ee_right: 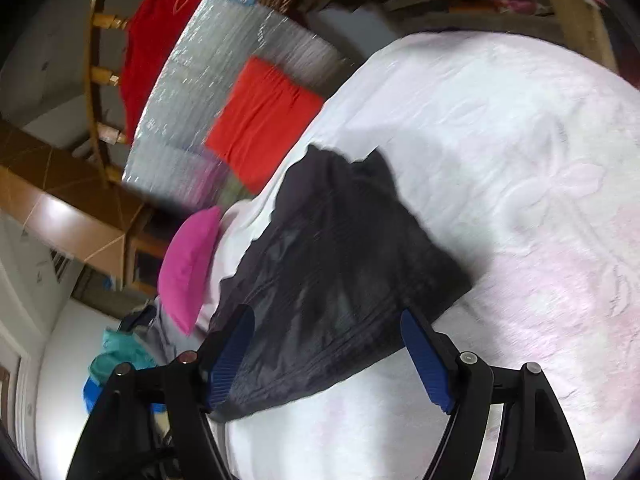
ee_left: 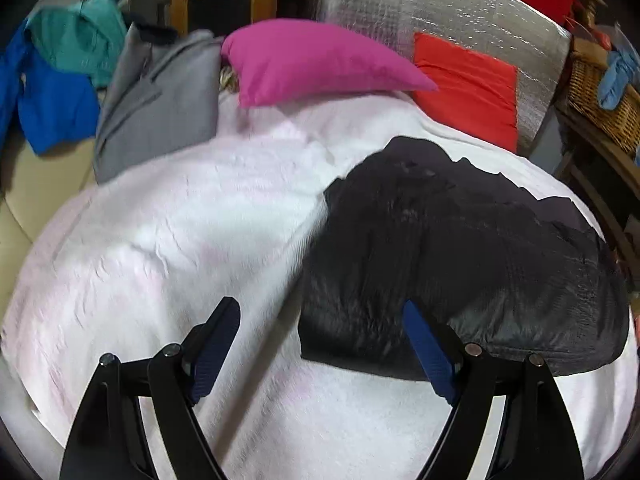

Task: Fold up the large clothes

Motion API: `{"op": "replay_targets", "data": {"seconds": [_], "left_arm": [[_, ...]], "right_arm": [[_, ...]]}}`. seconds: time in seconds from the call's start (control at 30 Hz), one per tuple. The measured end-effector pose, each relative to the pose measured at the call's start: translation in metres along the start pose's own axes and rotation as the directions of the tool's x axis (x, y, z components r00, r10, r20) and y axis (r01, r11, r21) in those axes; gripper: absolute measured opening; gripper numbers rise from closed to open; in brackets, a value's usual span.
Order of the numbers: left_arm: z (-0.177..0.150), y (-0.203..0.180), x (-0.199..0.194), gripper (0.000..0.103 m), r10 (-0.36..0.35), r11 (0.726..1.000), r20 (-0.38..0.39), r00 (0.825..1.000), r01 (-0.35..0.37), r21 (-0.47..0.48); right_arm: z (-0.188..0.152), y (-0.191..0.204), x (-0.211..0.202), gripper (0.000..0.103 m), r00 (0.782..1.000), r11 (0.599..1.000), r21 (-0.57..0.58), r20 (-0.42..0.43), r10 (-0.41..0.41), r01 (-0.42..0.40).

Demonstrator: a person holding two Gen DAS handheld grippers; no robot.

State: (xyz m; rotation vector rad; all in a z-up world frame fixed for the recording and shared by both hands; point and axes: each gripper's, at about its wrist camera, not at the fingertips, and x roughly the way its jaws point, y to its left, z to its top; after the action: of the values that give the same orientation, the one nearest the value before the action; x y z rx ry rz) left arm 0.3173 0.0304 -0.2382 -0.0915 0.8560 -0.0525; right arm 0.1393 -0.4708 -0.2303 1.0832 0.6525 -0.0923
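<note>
Both jaws gape, holding nothing. The left gripper (ee_left: 320, 344) hovers with the black garment (ee_left: 460, 264) at its right finger; the right gripper (ee_right: 328, 348) brackets the garment's near corner.

The black garment (ee_left: 460, 256) is thin cloth with a faint sheen; the white bedspread (ee_left: 160, 240) is matt, textured cloth; the silver mat (ee_left: 440, 12) is glossy, quilted foil; the basket (ee_left: 600, 92) is woven wicker.

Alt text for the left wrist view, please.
The open left gripper hovers over a dark folded garment lying on a white bedspread. Behind are a pink pillow, a folded orange garment and a grey jacket.
</note>
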Motion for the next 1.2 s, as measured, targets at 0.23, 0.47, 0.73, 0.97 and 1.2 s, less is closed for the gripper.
{"op": "replay_targets", "data": {"seconds": [0.23, 0.47, 0.73, 0.97, 1.2], "left_arm": [[-0.006, -0.012, 0.026, 0.084, 0.087, 0.995, -0.053, 0.995, -0.084, 0.056], [-0.006, -0.031, 0.028, 0.084, 0.143, 0.978, 0.013, 0.99, -0.143, 0.152], [-0.007, -0.03, 0.023, 0.084, 0.143, 0.971, 0.038, 0.989, -0.148, 0.188], [-0.008, -0.031, 0.022, 0.084, 0.163, 0.962, 0.059, 0.985, -0.172, 0.212], [-0.008, -0.035, 0.021, 0.084, 0.174, 0.954, 0.074, 0.982, -0.187, 0.233]], "right_arm": [[0.009, 0.008, 0.021, 0.046, 1.0, 0.999, -0.045, -0.002, -0.025, 0.025], [0.008, 0.012, 0.07, 0.042, 0.983, 0.982, -0.086, -0.065, -0.172, 0.166], [0.013, 0.023, 0.054, 0.04, 0.987, 0.979, -0.132, -0.008, -0.16, 0.157], [0.032, 0.032, 0.042, 0.081, 0.975, 0.961, -0.182, 0.105, -0.194, 0.211], [0.035, 0.025, 0.106, 0.055, 0.921, 0.884, -0.281, 0.004, -0.389, 0.374]]}}
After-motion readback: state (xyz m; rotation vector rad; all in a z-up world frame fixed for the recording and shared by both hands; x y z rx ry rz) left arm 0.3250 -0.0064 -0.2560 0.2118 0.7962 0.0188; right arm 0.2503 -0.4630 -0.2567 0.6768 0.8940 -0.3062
